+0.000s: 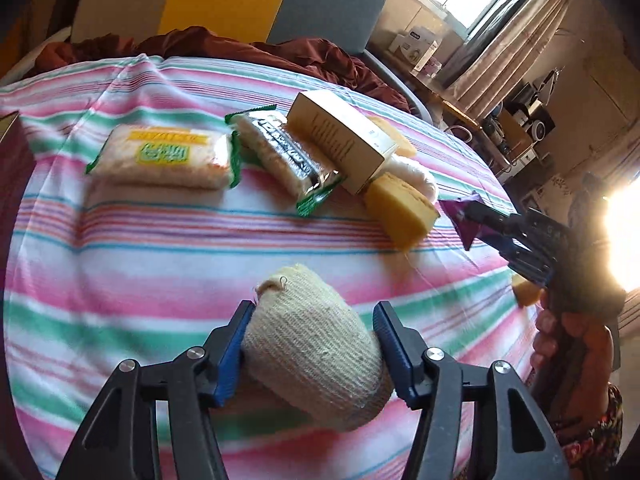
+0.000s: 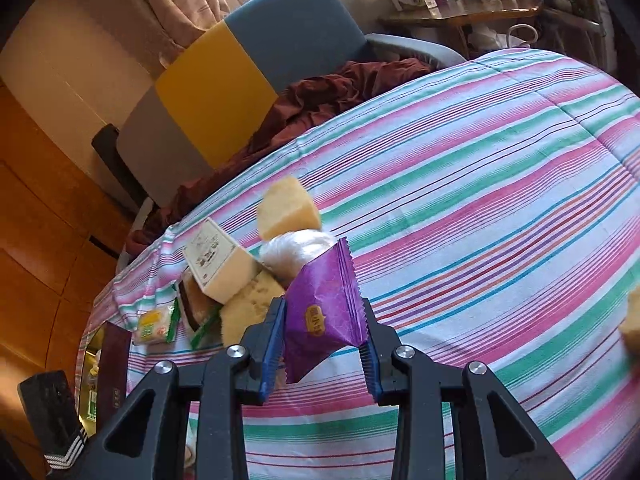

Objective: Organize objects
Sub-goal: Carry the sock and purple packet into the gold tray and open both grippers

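Note:
A cream knitted roll [image 1: 316, 356] lies on the striped cloth [image 1: 120, 260], and my left gripper [image 1: 314, 312] is shut on it, a blue pad pressing each side. My right gripper [image 2: 323, 306] is shut on a purple snack packet [image 2: 324, 312], held just above the cloth. In the left wrist view the right gripper [image 1: 480, 216] hangs at the right with the purple packet [image 1: 464, 216] in its tips, close to a yellow sponge block [image 1: 400, 212].
Two green-edged snack packets [image 1: 160, 156] [image 1: 286, 160], a cardboard box [image 1: 340, 140], a white wad [image 1: 416, 172] and sponge blocks lie in a row at the back. Another sponge piece [image 1: 526, 292] sits by the holding hand [image 1: 568, 344]. A dark red box [image 2: 114, 360] stands at the left edge.

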Demonstrator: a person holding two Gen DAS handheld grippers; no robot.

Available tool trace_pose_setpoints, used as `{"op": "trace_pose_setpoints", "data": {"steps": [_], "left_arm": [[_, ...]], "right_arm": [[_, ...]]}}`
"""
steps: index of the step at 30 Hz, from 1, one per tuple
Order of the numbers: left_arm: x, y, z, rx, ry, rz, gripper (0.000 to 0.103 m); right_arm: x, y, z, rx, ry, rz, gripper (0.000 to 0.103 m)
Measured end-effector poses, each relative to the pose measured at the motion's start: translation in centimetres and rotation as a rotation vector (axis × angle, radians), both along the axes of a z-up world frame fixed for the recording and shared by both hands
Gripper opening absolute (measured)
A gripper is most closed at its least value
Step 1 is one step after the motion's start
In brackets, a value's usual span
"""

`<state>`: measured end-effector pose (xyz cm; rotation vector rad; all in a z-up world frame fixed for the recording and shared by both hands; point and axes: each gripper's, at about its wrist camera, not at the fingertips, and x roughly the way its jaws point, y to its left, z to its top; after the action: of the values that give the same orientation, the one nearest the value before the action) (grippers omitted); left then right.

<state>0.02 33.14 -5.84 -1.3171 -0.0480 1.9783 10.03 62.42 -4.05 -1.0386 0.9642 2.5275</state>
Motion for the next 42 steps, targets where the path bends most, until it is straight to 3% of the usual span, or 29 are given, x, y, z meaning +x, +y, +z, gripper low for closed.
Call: {"op": "trace_pose_setpoints", "data": {"steps": [4,10,14,23,29,34,42], "left_arm": [[0.4,-1.6,0.3,0.027,-0.019,0.008,0.061],[1.2,-4.0,2.1,0.067,0.016,0.002,0.061],[1.6,-5.7,3.4,0.095,0.037,0.006,0.061],[1.0,-10.6,5.6,0.169,0.052,0.067,0.061],[-0.5,-15.4,6.1,0.194,0.075,0.168,0.061],[-2.5,-20.0,5.4,0.173,0.071,0.273,0.061],[-6.7,-25.7,2.8,0.010,0.041,0.387,0.061]], "right_arm": [[-0.4,-1.8,-0.3,-0.005,0.003,0.044,0.035],[-0.4,-5.2,0.3,0.038,0.050,0.125,0.032],[0.1,-7.7,-0.1,0.091,0.033,0.168,0.031],[2.0,-10.9,-2.2,-0.087,0.060,0.154,0.031],[1.6,-13.6,-2.6,-0.132,0.065,0.166,0.031],[0.5,-15.7,-2.3,-0.128,0.065,0.193,0.031],[-1.4,-19.2,-0.2,-0.112,0.083,0.255,0.031]]}}
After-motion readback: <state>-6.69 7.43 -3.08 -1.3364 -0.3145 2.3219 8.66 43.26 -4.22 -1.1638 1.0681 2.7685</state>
